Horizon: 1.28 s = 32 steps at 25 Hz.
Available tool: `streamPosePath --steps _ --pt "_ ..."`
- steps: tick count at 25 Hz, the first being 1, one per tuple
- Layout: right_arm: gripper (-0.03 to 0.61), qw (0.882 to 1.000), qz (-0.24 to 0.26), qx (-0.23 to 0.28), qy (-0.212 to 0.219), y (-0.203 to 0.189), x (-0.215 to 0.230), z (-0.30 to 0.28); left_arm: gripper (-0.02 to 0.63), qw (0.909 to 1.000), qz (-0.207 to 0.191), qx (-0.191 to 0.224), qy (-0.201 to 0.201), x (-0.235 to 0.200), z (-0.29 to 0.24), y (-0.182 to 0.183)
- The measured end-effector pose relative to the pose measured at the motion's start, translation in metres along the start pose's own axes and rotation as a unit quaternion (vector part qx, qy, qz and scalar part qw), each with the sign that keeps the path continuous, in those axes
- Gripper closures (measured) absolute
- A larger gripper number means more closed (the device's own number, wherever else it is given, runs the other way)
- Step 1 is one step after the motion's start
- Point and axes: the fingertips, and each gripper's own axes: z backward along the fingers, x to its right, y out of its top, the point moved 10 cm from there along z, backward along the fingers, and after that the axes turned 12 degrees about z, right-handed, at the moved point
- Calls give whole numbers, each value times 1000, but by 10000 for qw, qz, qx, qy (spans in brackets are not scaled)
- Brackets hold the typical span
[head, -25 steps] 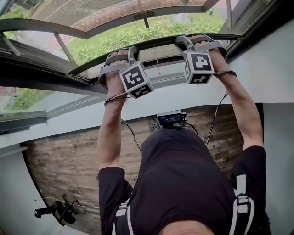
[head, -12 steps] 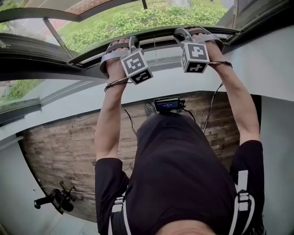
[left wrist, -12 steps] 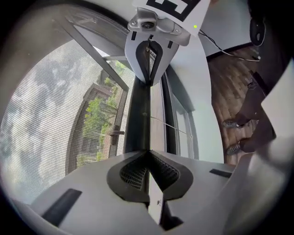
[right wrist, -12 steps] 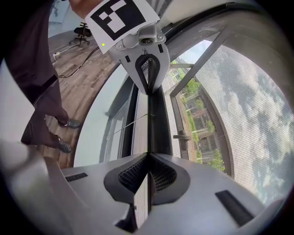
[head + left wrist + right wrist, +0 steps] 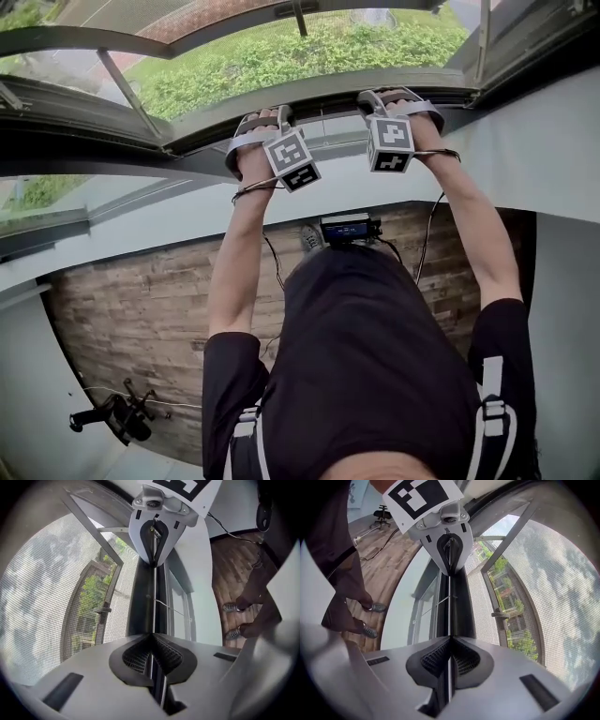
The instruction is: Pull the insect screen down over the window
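Head view, left gripper [image 5: 270, 120], right gripper [image 5: 394, 97], both seemingly pinching screen bar [image 5: 328, 101]

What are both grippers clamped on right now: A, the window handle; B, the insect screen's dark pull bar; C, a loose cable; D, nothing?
B: the left gripper and right gripper each have jaws shut on the pull bar, mesh beside it.

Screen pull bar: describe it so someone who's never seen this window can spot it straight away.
Start at the open window, where grey mesh covers the view outside. A long dark bar runs along the mesh's edge, next to the white wall. It is the only strip that both the left gripper and the right gripper are clamped on.
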Motion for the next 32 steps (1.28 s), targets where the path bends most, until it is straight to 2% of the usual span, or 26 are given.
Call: streamPosePath --steps 5,12,18,25,28,32 --pt "557 9999 -10 39 -100 -2 -12 -20 595 9999 -70 -51 123 7 -13 -6" --pt "557 9999 -96 50 112 -2 -27 -34 595 9998 15 -137 -117 23 -30 -12" --pt "557 9996 -266 87 -1 -3 -34 -49 595 9998 121 -125 21 28 -40 -16" --pt "557 9998 -194 100 42 -3 -36 -40 594 9997 231 36 -61 30 -34 -17" --pt "558 9995 -295 70 -76 -4 -37 -48 594 9996 283 28 37 29 -38 -16" --pt "557 9991 -416 115 28 -8 -39 -39 594 9997 211 25 75 34 -41 -12"
